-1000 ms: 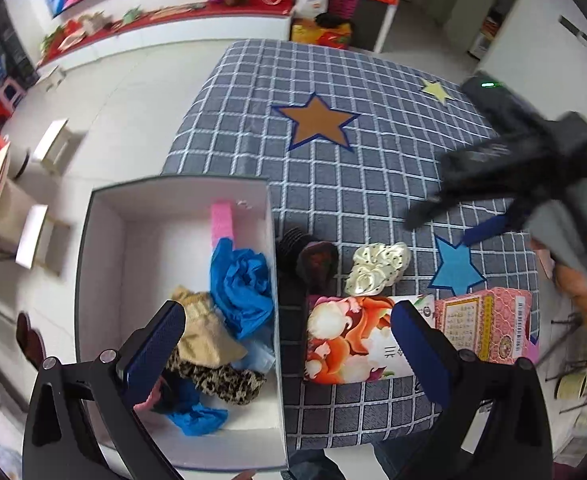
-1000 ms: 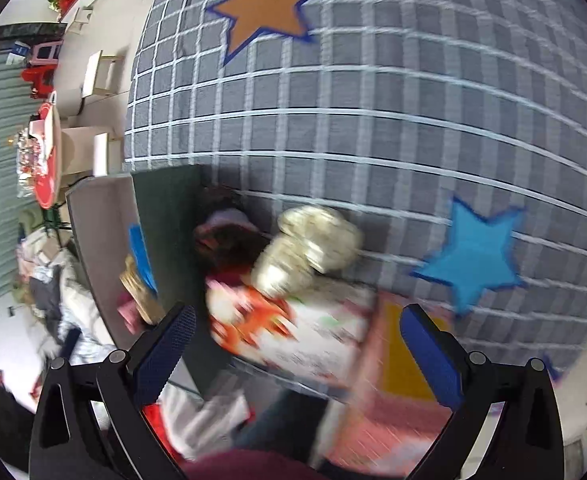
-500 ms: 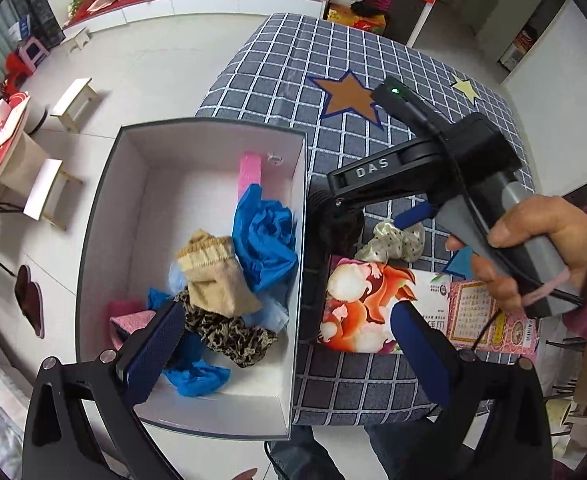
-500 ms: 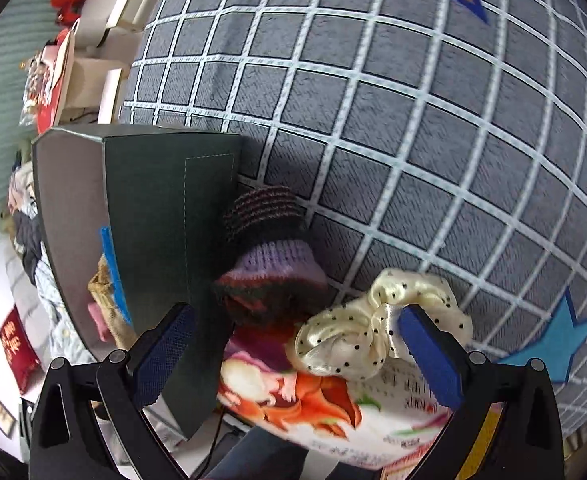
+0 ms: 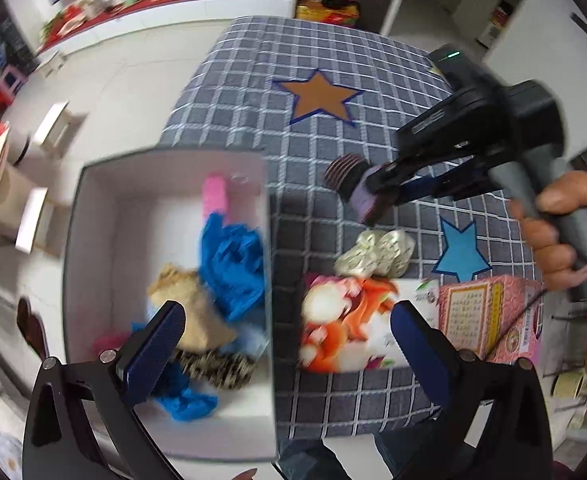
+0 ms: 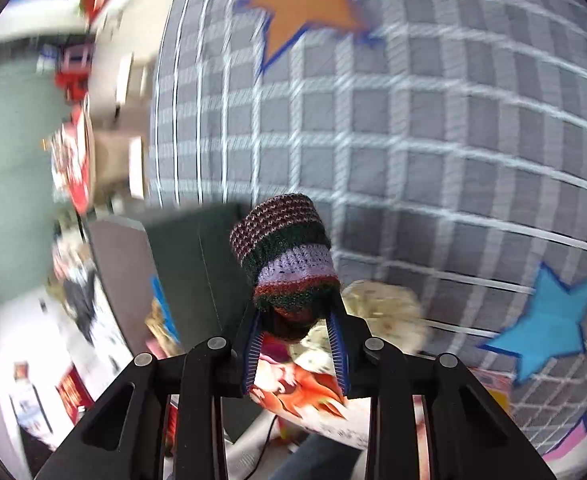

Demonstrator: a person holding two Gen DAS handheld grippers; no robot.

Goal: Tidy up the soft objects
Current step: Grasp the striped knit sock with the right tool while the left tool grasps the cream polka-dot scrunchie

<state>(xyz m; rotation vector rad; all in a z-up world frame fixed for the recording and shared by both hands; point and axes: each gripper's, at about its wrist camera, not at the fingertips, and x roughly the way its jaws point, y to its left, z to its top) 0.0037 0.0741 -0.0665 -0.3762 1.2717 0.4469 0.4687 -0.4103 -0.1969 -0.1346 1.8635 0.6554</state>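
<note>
Table: the grey checked cloth (image 5: 333, 44) fills my view, an orange star (image 5: 319, 98) far out on it and a blue star (image 5: 459, 250) nearer my right hand
Box: the white-lined box (image 5: 105, 216) sits against the cloth's left side, open top facing me, its dark outer wall showing in the right wrist view (image 6: 189, 264)
Box contents: a blue rag (image 5: 231, 256) heaped against the right wall, a tan knit piece (image 5: 191, 316) below it, a leopard-print piece (image 5: 213, 368) under that, a pink strip (image 5: 213, 196) further back, more blue (image 5: 185, 402) at the near end
Flat packs: a flowered pack (image 5: 345, 328) lies at the near edge of the cloth, a pink printed box (image 5: 489, 320) just beside it on the right
Right gripper: my right gripper (image 6: 295, 340) has just snapped its jaws together, and they're clamped on the knit sleeve, held up off the cloth
Left gripper: my left gripper (image 5: 285, 344) hangs with jaws spread wide, nothing between them, one finger over the box, the other over the flowered pack
Right hand: my right hand (image 5: 553, 228) wrapped round the grey handle
Knit sleeve: the striped knit sleeve (image 6: 289, 256), maroon, dark green and lilac bands, pokes forward out of my right jaws, above the cloth just right of the box wall (image 5: 357, 186)
Scrunchie: the cream dotted scrunchie (image 5: 375, 256) lies on the cloth, touching the flowered pack's far edge, beneath the lifted sleeve
</note>
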